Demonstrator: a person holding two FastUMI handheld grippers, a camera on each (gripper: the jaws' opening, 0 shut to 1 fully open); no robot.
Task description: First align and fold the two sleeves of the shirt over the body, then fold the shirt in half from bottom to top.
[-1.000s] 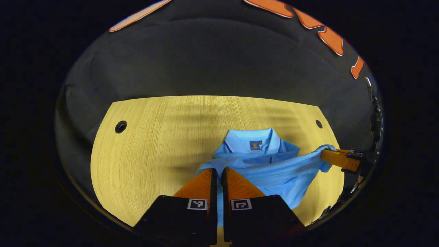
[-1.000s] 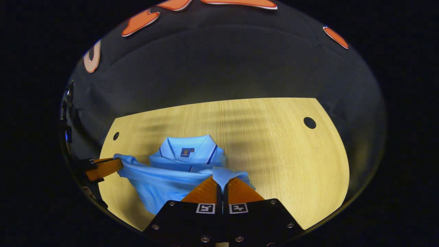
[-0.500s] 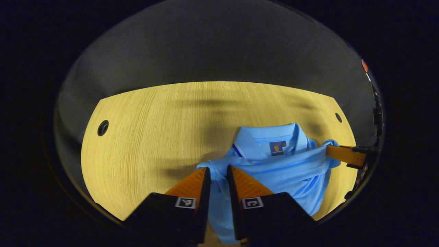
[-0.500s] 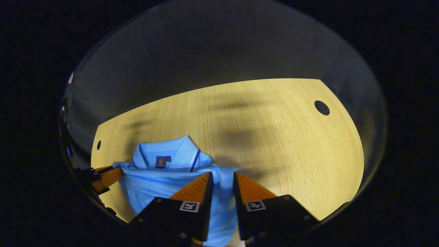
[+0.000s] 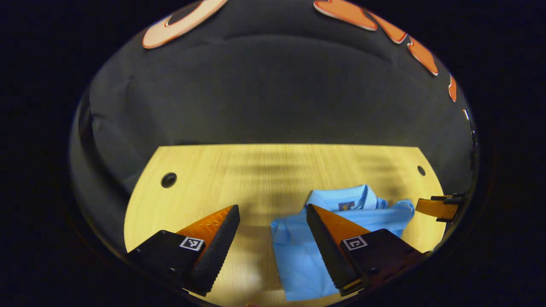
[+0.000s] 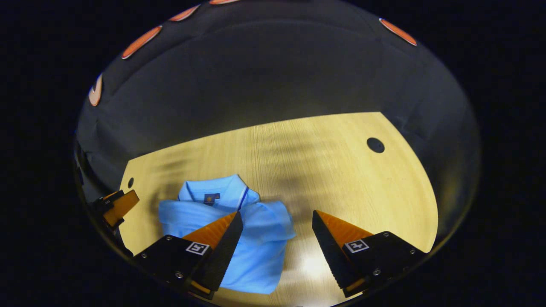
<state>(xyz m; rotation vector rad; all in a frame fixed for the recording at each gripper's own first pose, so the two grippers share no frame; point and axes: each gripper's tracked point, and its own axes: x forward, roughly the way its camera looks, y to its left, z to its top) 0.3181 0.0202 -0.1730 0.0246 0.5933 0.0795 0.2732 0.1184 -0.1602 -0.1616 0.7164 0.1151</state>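
Both tools wide open, nothing in either.

Left tool: fingers spread well apart over the bench, clear of the fabric. Right tool: same, jaws spread, nothing between them.

Shirt lies folded flat on the bench, light blue, collar toward the far side, bottom part doubled up over the body. In the right gripper view the shirt lies left of centre, partly behind that tool's left finger.

Each tool's fingers also show at the edge of the other's view, just beside the shirt, apart from it. Bench has a round hole near each far corner.
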